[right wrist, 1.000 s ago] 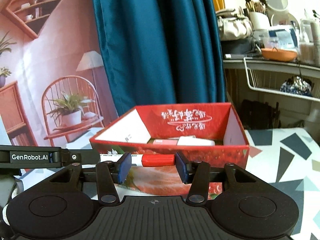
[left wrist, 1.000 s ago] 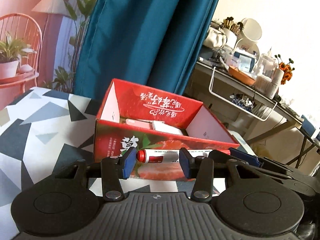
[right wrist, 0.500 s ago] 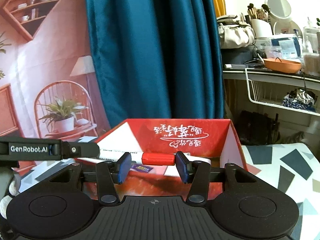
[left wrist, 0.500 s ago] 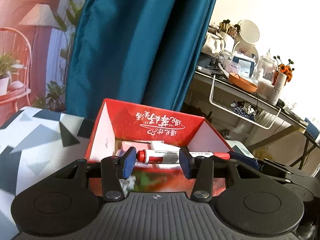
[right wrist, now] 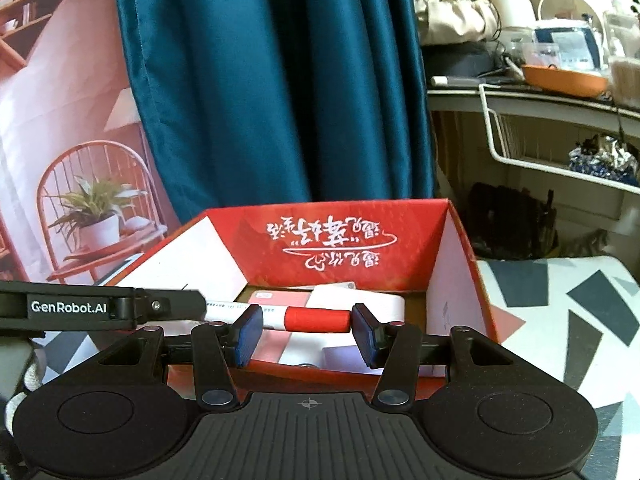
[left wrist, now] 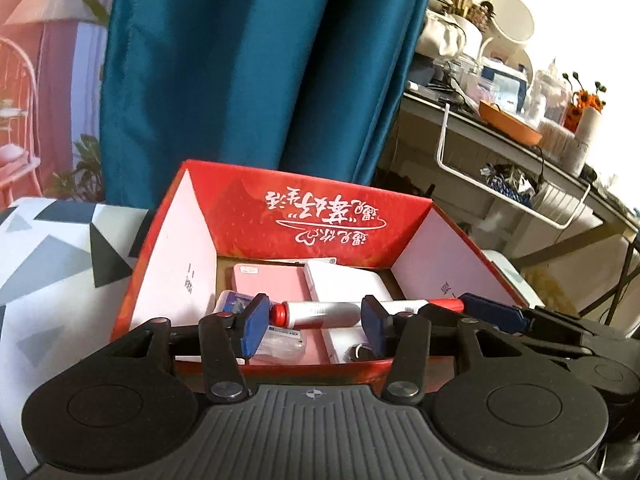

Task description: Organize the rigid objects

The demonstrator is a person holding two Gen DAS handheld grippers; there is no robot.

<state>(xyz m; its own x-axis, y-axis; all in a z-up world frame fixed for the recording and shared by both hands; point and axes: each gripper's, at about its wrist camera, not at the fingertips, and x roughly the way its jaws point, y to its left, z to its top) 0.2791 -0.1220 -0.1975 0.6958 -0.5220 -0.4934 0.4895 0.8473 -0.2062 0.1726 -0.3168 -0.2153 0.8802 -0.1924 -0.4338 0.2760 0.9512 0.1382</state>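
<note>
Marker (left wrist: 316, 315), white-barrelled with a red cap, lies crosswise between the fingers of both grippers: its plug end sits between the pads of the left gripper (left wrist: 314, 322) and its cap between the pads of the right gripper (right wrist: 306, 330). Both pairs of fingers stand about half spread. The left jaws have just been opening, with the barrel still between them and a sliver of gap at the left pad. Whether any pad actually presses the marker I cannot tell, since the barrel runs on behind the inner finger in each view.

A second ago the red box (left wrist: 304, 216) stood wholly ahead of the fingertips, with its near wall facing them. Now that wall is under the fingers and the marker hangs over the open interior. I judge the carry done and the release as the step in hand.

The patterned table (left wrist: 48, 264) spreads out to the left of the left fingers. The box's tall side walls flank both grippers, apart from the outer fingers, and the back wall is well ahead. Sideways room is therefore modest and forward room is ample.

On the floor just beyond the fingertips lie a pink slab (left wrist: 268, 284) and a white slab (left wrist: 344, 284). Below the left pad is a clear packet (left wrist: 280, 340), and near the right pad a small metal ring (left wrist: 358, 352). The marker would land on these flat things and may roll.
</note>
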